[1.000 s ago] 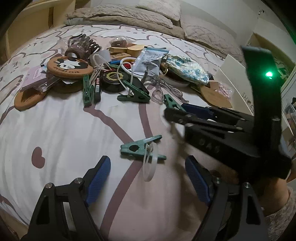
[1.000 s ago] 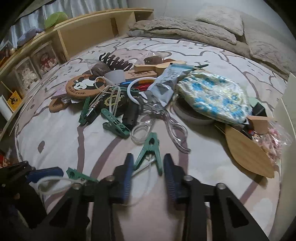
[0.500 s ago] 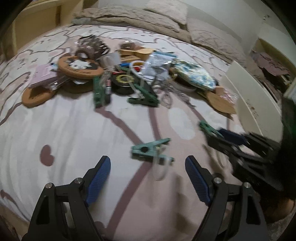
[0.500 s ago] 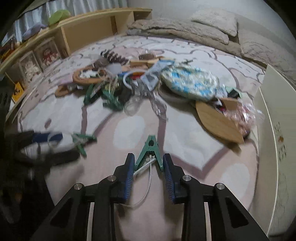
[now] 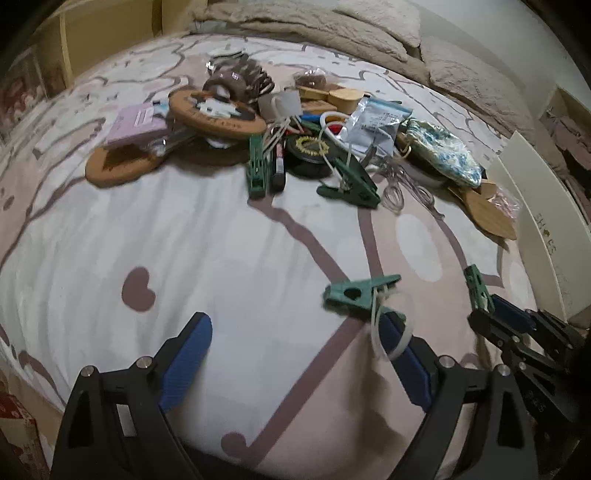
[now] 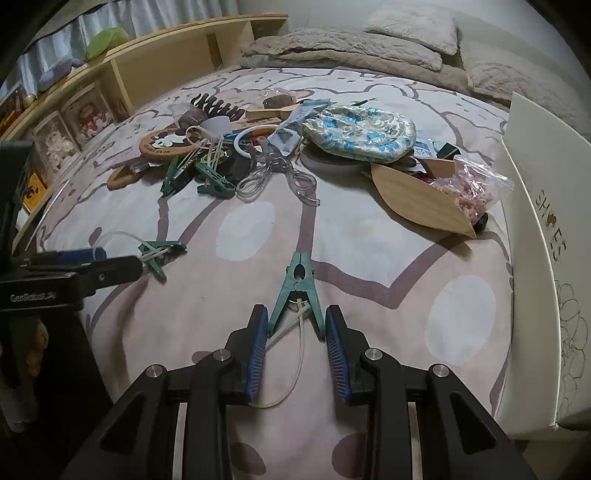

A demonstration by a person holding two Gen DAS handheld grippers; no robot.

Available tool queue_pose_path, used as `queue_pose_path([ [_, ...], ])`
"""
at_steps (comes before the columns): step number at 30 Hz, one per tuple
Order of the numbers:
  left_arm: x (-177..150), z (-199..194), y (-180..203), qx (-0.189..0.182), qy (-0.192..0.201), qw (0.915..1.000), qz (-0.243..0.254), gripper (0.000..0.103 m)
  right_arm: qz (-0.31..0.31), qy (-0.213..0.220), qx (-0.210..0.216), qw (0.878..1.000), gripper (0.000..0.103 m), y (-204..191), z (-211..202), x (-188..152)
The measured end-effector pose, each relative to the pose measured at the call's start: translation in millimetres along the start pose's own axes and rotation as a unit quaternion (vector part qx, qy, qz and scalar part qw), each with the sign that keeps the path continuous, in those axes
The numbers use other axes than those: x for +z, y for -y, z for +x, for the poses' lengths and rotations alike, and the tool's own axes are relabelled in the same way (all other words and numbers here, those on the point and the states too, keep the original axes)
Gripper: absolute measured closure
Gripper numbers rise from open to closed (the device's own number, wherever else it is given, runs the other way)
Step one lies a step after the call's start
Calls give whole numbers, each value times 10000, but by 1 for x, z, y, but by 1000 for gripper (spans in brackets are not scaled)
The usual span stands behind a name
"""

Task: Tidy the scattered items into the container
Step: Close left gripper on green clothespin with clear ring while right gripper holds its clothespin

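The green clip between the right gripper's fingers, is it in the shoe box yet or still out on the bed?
Out: the green clip sits between the right gripper pads above the bedspread, beside the white shoe box.

Bed (image 6: 369, 258) with pink-and-white patterned cover – clutter heap (image 6: 280, 147) at far middle, lone green clip (image 6: 162, 251) nearer left, white box (image 6: 546, 258) on right edge, pillows (image 6: 406, 26) at head.

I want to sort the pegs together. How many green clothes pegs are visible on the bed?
4: one held in the right gripper, one by the left gripper's fingertip, two at the pile's near edge. More may be buried.
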State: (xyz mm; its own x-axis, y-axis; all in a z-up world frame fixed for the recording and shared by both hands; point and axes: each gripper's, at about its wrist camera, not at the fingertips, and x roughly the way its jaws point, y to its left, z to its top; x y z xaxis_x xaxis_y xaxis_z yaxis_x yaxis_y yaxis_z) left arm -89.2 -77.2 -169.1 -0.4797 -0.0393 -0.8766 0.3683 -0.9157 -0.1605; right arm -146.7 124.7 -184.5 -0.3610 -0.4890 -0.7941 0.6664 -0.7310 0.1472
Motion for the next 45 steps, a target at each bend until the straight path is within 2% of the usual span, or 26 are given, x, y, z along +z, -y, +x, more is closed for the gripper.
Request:
queue_pose_path([
  [3, -3, 0, 2, -20, -121, 9999, 71, 7, 107, -3, 72, 9999, 71, 3, 0, 0],
  [6, -2, 6, 10, 125, -247, 9993, 262, 4, 106, 0, 69, 9999, 71, 3, 1, 0],
  [11, 11, 17, 7, 503, -328, 9979, 258, 4, 200, 41, 150, 9997, 71, 6, 0, -1],
  [15, 22, 25, 3, 617, -434, 9968, 254, 4, 202, 47, 152, 9997, 71, 6, 0, -1],
  [21, 39, 27, -10, 868, -351, 9956, 59, 4, 183, 64, 181, 9996, 70, 6, -2, -2],
  [22, 43, 28, -13, 936, -326, 9951, -5, 4, 191, 63, 217, 9996, 66, 6, -2, -2],
  [24, 50, 31, -21, 1093, -303, 9934, -155, 4, 182, 54, 365, 9992, 48, 5, -2, -2],
  [25, 54, 33, -26, 1120, -313, 9929, -254, 4, 136, 44, 430, 9990, 36, 2, -2, -2],
  [26, 58, 35, -31, 1135, -295, 9927, -292, 4, 47, 25, 437, 9990, 29, -2, -2, -2],
  [28, 64, 38, -35, 1219, -271, 9917, -309, 4, -167, -9, 293, 9994, 28, -10, -1, -3],
  [30, 69, 37, -39, 1205, -226, 9919, -338, 4, -241, -15, 221, 9995, 28, -13, 0, -3],
  [34, 71, 21, -36, 1205, 49, 9921, -353, 4, -101, 7, 365, 9993, 28, -7, -1, -3],
  [38, 63, 6, -32, 803, 92, 9959, -408, 4, -60, -7, 375, 9993, 28, -6, -1, -4],
  [40, 56, 1, -26, 598, 98, 9974, -385, 4, -65, -15, 206, 9998, 28, -7, -1, -4],
  [42, 46, -2, -16, 457, 102, 9985, -282, 4, -48, 6, -153, 9999, 28, -7, -3, -6],
  [45, 29, -2, 8, 376, 98, 9992, 126, 4, 43, 48, -261, 9996, 28, -1, -6, -10],
])
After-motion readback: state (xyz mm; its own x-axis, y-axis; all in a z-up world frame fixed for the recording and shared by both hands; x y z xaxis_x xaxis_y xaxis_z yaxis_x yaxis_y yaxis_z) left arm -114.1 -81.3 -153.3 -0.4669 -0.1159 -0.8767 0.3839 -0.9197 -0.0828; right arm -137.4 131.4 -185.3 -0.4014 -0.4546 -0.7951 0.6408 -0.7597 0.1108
